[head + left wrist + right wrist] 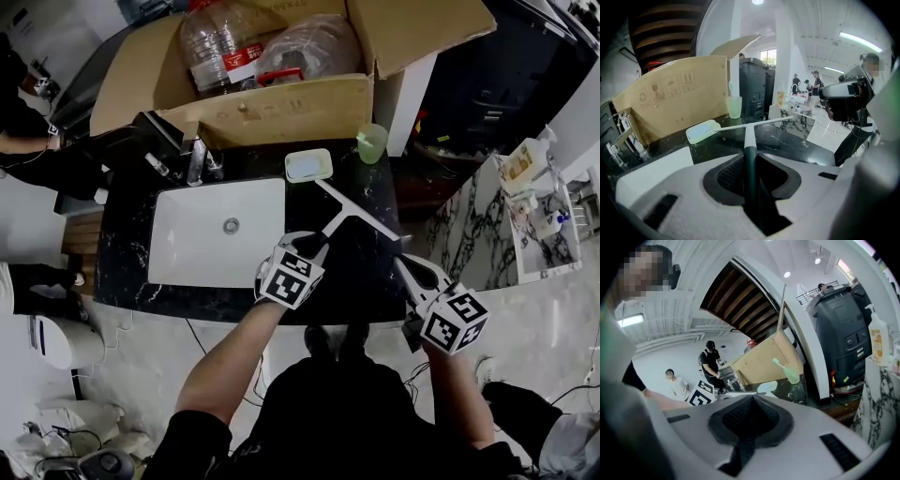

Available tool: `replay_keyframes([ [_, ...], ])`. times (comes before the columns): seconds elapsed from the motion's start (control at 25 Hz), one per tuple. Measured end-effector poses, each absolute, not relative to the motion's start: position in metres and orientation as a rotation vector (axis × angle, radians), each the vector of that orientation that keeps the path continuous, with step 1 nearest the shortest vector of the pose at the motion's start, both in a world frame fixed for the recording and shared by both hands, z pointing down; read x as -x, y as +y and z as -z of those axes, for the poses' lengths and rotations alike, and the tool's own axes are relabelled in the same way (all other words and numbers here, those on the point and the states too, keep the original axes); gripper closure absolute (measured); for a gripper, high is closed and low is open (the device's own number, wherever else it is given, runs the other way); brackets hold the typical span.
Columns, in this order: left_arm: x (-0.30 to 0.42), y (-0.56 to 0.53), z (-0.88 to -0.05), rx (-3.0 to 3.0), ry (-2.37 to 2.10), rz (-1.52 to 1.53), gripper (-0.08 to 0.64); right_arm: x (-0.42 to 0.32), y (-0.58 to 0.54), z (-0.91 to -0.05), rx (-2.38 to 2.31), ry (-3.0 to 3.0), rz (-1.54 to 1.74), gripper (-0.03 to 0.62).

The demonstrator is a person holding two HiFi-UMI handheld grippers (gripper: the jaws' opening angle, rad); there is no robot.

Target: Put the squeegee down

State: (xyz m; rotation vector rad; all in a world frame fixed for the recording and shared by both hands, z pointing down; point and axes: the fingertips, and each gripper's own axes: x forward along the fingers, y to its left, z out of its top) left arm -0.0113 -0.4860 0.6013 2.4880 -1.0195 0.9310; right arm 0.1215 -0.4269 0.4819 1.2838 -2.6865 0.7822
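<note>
The squeegee [354, 214] is white, with a long thin blade [761, 123] and a dark handle [750, 161]. My left gripper [317, 246] is shut on that handle, and in the left gripper view [751, 158] the handle runs straight out between the jaws. The blade hangs low over the black marble counter [370, 272], to the right of the soap dish [308, 165]. I cannot tell whether it touches the counter. My right gripper [410, 269] hovers over the counter's front right corner, shut and with nothing in it [751, 425].
A white sink [187, 234] with a faucet [197, 159] fills the counter's left half. A green cup [372, 142] stands at the back, with a large cardboard box [272, 108] of plastic bottles behind it. A marble-patterned shelf [487, 225] stands to the right.
</note>
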Motion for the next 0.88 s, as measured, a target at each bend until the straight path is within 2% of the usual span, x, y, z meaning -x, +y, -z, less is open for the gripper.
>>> replay_keyframes([
  [0.56,-0.001,-0.485,-0.636,-2.483,-0.931,-1.172,0.454,-0.121,-0.434,-0.484,-1.233,-2.711,-0.808,0.586],
  [0.88,-0.002,-0.481,-0.627,-2.49,-0.908,-1.141,0.433,-0.121,-0.439,-0.479,-1.202,-2.722,-0.806,0.586],
])
